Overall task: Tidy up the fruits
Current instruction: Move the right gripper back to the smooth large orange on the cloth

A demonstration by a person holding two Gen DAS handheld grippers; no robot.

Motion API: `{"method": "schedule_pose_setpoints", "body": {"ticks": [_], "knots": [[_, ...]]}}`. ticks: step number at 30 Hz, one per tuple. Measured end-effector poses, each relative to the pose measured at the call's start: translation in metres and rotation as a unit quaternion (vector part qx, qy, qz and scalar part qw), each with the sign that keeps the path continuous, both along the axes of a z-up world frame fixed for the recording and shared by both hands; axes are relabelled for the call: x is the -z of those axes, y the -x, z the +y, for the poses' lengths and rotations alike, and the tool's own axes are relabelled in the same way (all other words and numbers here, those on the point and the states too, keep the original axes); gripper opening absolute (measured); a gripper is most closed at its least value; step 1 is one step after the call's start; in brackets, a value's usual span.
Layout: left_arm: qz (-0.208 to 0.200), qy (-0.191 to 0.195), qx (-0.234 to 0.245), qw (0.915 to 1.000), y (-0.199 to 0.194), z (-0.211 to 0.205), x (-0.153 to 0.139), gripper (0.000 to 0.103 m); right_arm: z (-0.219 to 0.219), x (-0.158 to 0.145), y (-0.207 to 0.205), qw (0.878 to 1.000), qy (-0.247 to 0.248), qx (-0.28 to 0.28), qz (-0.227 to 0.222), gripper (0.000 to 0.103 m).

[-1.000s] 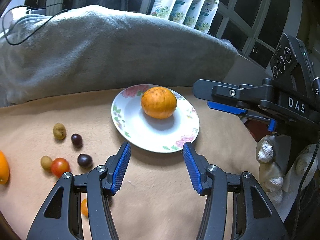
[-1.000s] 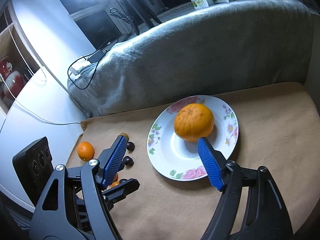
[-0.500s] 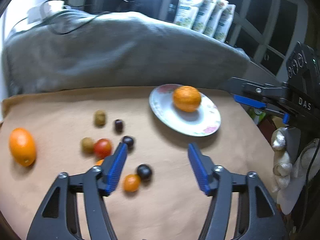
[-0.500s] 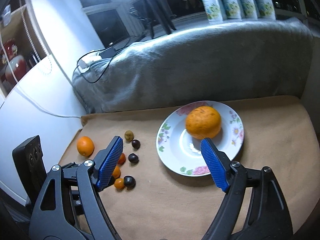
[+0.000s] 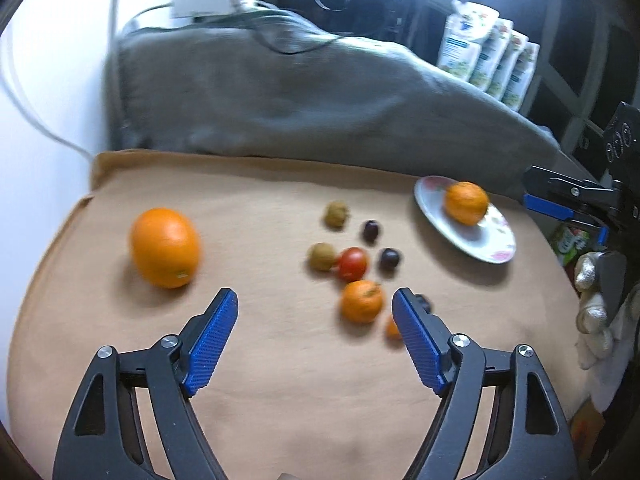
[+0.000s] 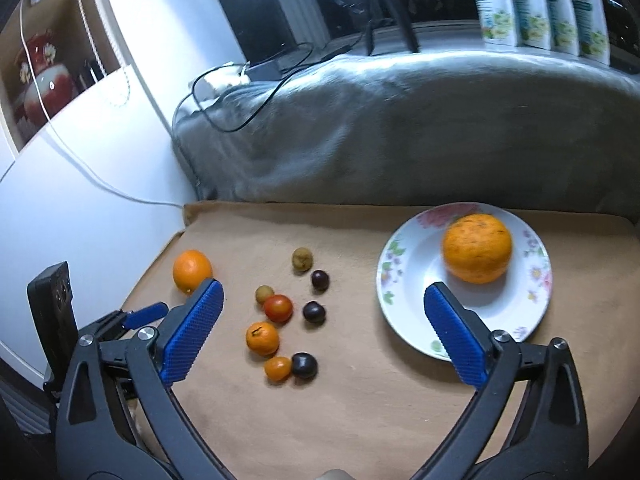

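Observation:
A flowered white plate [image 6: 404,280] [image 5: 496,240] holds a large orange [image 6: 477,248] [image 5: 466,203]. A second large orange [image 5: 165,246] [image 6: 191,270] lies on the tan cloth at the left. Between them lie several small fruits: a small mandarin [image 5: 361,301] [image 6: 262,338], a red tomato [image 5: 352,264] [image 6: 277,308], dark plums [image 6: 314,312] and greenish fruits [image 5: 336,215]. My left gripper [image 5: 316,338] is open and empty, above the cloth in front of the small fruits. My right gripper [image 6: 320,334] is open and empty, near the plate's front edge.
A grey blanket [image 6: 400,128] is piled along the back of the cloth, with cables on it. A white wall [image 6: 80,200] bounds the left side. Several pouches [image 6: 532,4] stand on the sill behind. The cloth's edge [image 5: 92,196] drops off at the left.
My left gripper has swung left, away from the plate, toward the small fruits and the loose orange. My right gripper has drawn back and up from the plate. No fruit has moved.

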State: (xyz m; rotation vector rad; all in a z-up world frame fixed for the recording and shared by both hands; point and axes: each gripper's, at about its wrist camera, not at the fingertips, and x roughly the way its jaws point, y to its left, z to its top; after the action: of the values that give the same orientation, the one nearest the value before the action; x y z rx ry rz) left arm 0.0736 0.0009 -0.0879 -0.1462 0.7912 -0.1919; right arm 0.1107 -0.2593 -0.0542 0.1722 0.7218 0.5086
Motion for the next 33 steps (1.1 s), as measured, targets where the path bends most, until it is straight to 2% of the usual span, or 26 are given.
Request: {"method": "schedule_pose_setpoints", "body": {"ticks": [14, 23, 27, 33], "knots": [[0.012, -0.006, -0.073, 0.9972, 0.005, 0.064, 0.015, 0.08, 0.069, 0.013, -0.022, 0.997, -0.007, -0.064, 0.03, 0.102], [0.033, 0.028, -0.099, 0.9941, -0.003, 0.094, 0.032, 0.08, 0.117, 0.025, -0.036, 0.992, -0.01, -0.111, 0.055, 0.102], [0.033, 0.058, -0.103, 0.9924, -0.012, 0.108, 0.036, 0.08, 0.14, 0.03, -0.045, 0.989, -0.013, -0.13, 0.069, 0.102], [0.031, 0.06, -0.09, 0.9936, -0.025, 0.109, 0.038, 0.08, 0.167, 0.041, -0.061, 0.983, -0.025, -0.151, 0.1, 0.102]]}}
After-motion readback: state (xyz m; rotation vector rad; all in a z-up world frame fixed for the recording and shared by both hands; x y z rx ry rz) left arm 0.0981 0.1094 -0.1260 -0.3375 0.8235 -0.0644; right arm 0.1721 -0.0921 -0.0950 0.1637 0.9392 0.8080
